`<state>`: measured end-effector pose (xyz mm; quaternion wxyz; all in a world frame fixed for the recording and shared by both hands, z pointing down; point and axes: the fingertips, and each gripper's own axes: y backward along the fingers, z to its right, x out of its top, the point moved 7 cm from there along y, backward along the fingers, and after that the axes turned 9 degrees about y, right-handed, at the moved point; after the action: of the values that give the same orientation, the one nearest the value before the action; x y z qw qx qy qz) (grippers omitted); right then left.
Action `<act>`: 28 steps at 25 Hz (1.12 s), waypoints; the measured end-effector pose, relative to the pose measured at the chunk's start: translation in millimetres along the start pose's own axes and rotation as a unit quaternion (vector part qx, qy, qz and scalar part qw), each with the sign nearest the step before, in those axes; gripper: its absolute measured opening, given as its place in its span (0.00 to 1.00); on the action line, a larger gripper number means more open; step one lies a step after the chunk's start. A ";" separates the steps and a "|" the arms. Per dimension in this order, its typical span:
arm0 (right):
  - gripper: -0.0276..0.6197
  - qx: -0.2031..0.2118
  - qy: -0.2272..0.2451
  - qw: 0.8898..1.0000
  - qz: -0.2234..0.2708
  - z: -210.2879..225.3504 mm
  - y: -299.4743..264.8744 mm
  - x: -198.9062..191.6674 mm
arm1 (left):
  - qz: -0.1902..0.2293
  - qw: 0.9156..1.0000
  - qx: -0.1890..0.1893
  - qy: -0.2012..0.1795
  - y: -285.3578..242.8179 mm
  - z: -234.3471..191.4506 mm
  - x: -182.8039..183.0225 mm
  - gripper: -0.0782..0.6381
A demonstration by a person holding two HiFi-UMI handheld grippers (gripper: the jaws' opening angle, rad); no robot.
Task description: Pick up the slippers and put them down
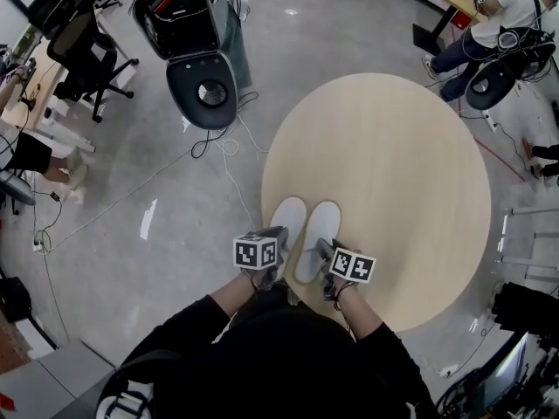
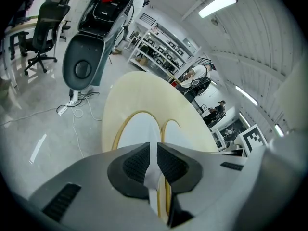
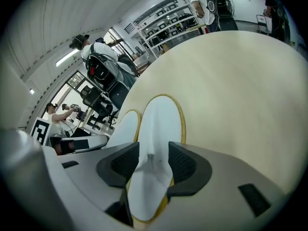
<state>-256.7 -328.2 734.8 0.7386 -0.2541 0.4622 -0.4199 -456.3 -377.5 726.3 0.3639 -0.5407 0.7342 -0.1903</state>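
Note:
Two white slippers with yellow edging lie side by side at the near edge of the round wooden table (image 1: 393, 164). The left slipper (image 1: 286, 221) (image 2: 137, 129) has its heel edge pinched between the pads of my left gripper (image 1: 276, 258) (image 2: 157, 165), which is shut on it. The right slipper (image 1: 319, 232) (image 3: 159, 124) rests flat on the table. Its heel lies between the spread jaws of my right gripper (image 1: 325, 258) (image 3: 154, 165), which stands open. Each gripper view also shows the other slipper alongside its own.
A black and grey machine (image 1: 196, 51) stands on the floor beyond the table's left side, with cables (image 1: 223, 147) trailing from it. An office chair (image 1: 83, 55) is at the far left. A person (image 1: 498, 24) sits at the upper right.

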 end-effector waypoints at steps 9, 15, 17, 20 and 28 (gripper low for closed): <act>0.33 -0.043 0.010 0.999 0.029 3.2 26.9 -9.0 | 0.025 0.998 0.002 -0.062 20.2 6.8 -8.3 0.16; 0.32 -0.050 0.013 0.996 0.078 -4.1 54.7 -13.8 | 0.069 0.993 -0.006 -0.099 51.1 15.8 -6.9 0.16; 0.32 -0.038 0.012 0.995 0.093 -19.2 68.3 -13.6 | 0.077 0.992 -0.024 -0.092 69.3 19.0 -3.0 0.16; 0.32 -0.010 0.013 0.992 0.123 -38.3 93.1 -16.4 | 0.104 0.990 -0.040 -0.083 97.9 26.0 -3.2 0.16; 0.09 0.065 0.030 0.967 0.246 -59.0 190.8 -9.8 | 0.176 0.978 -0.082 -0.079 157.8 84.1 -35.7 0.16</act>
<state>-238.2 -220.2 567.5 0.8197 -0.0711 0.5046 -0.2615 -492.2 -280.6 576.1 0.4025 -0.4444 0.8001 -0.0193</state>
